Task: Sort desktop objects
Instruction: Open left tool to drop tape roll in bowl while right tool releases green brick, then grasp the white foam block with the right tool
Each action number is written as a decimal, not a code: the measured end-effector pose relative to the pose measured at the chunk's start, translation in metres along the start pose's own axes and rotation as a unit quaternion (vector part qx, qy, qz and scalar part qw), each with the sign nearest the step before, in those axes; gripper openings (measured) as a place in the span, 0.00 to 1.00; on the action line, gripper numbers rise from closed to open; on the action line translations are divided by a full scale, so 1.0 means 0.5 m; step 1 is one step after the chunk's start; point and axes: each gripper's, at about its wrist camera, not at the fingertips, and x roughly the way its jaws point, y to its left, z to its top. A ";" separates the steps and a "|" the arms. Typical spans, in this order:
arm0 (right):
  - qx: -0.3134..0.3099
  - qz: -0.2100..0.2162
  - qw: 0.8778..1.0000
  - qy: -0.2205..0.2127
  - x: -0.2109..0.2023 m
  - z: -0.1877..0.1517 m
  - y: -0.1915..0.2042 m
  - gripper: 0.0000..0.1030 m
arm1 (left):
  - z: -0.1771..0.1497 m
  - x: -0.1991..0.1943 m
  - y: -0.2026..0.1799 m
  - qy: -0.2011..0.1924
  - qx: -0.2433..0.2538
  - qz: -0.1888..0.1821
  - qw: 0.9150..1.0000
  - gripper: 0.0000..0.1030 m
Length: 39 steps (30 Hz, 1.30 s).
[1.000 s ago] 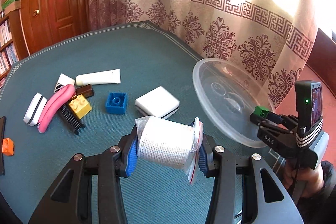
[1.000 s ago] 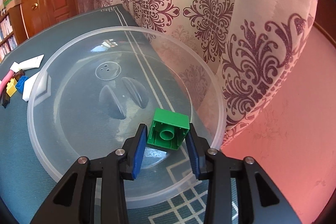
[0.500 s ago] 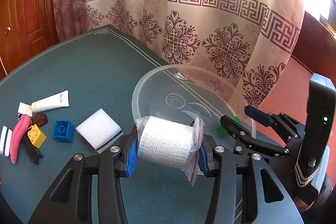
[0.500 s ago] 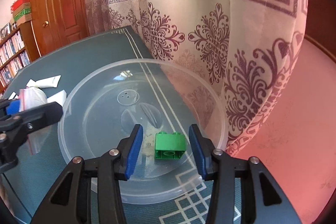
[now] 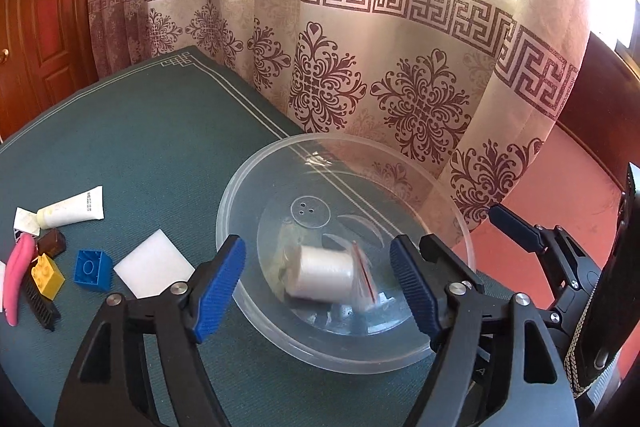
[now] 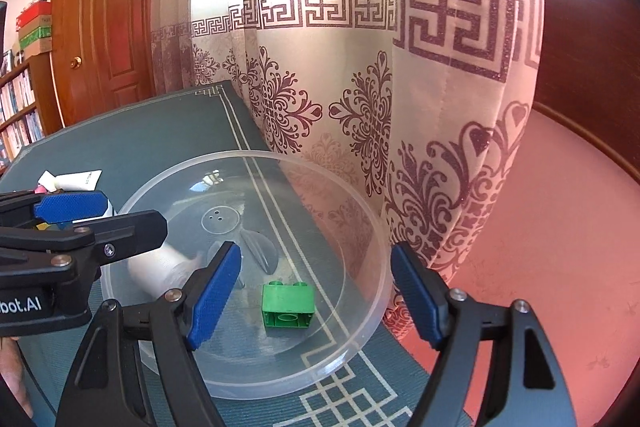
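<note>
A clear plastic bowl (image 5: 448,211) (image 6: 372,227) stands at the green table's right end by the curtain. A white roll in a plastic bag (image 5: 326,273) lies blurred inside it, free of my left gripper (image 5: 318,291), whose jaws are opening above the bowl's near rim. The same bagged roll (image 6: 160,267) shows in the right wrist view, beside a green brick (image 6: 288,305) resting on the bowl's floor. My right gripper (image 6: 316,299) hovers over the brick with jaws opening and nothing touching the pads. It reaches in as the right gripper (image 5: 468,235) at the left wrist view's right side.
Left of the bowl lie a white pad (image 5: 154,267), a blue brick (image 5: 92,269), a yellow brick (image 5: 48,275), a brown block (image 5: 52,241), a pink strip (image 5: 18,277), a black comb (image 5: 40,309) and a white tube (image 5: 72,209). The curtain (image 5: 360,67) hangs just behind.
Both grippers have opened: the bagged roll dropped from the left gripper into the bowl, and the green brick left the right gripper and lies on the bowl's floor. The left gripper moved over the bowl.
</note>
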 end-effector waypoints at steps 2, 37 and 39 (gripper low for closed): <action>0.003 0.001 1.000 0.001 0.001 0.000 -0.002 0.78 | 0.000 -0.003 0.001 -0.001 0.001 0.005 1.000 0.76; -0.071 0.165 0.984 0.011 -0.043 -0.027 0.165 0.79 | -0.121 -0.140 0.287 -0.028 -0.160 0.128 0.978 0.76; -0.080 0.176 0.981 0.014 -0.043 -0.023 0.183 0.79 | -0.127 -0.145 0.297 -0.028 -0.163 0.133 0.977 0.76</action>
